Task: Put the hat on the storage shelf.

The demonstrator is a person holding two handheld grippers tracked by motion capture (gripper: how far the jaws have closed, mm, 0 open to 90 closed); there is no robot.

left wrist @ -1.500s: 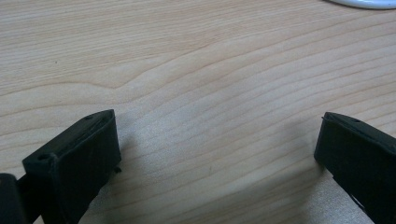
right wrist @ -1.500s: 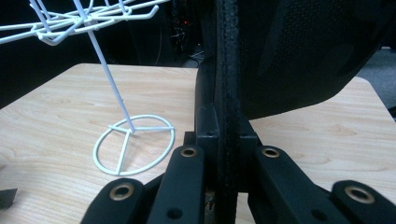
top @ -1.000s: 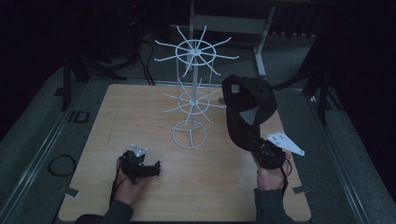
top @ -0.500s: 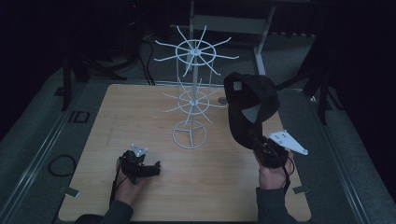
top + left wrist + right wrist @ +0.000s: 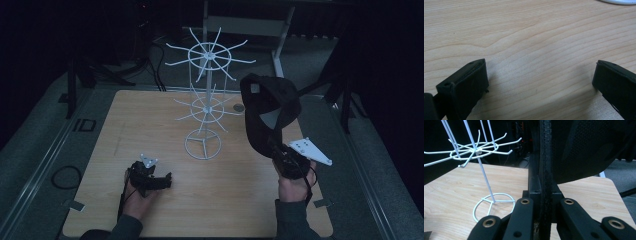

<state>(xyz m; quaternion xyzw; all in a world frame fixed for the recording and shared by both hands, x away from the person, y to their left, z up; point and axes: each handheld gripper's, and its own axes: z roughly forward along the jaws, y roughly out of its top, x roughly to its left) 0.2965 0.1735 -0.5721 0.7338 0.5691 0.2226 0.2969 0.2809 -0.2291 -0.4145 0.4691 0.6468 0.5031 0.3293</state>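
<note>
A black cap (image 5: pixel 270 107) is held upright above the table's right side, with my right gripper (image 5: pixel 281 154) shut on its lower edge. In the right gripper view the jaws (image 5: pixel 545 185) pinch the cap's (image 5: pixel 586 147) thin rim between them. A white wire rack (image 5: pixel 205 107) with two tiers of bare hooks stands at the table's middle, just left of the cap; it also rises at the left of the right gripper view (image 5: pixel 475 151). My left gripper (image 5: pixel 166 181) rests low on the wood near the front left. It is open (image 5: pixel 540 72), with only bare tabletop between its jaws.
The wooden table (image 5: pixel 125 130) has a metal frame around it, and a dark floor lies beyond. A grey stand (image 5: pixel 280 30) rises behind the table. The rack's round base (image 5: pixel 202 145) sits in front of the left gripper, its edge (image 5: pixel 621 2) just in sight.
My right gripper has drifted slightly to the right with the cap, which has tipped a little. The left gripper has stayed still.
</note>
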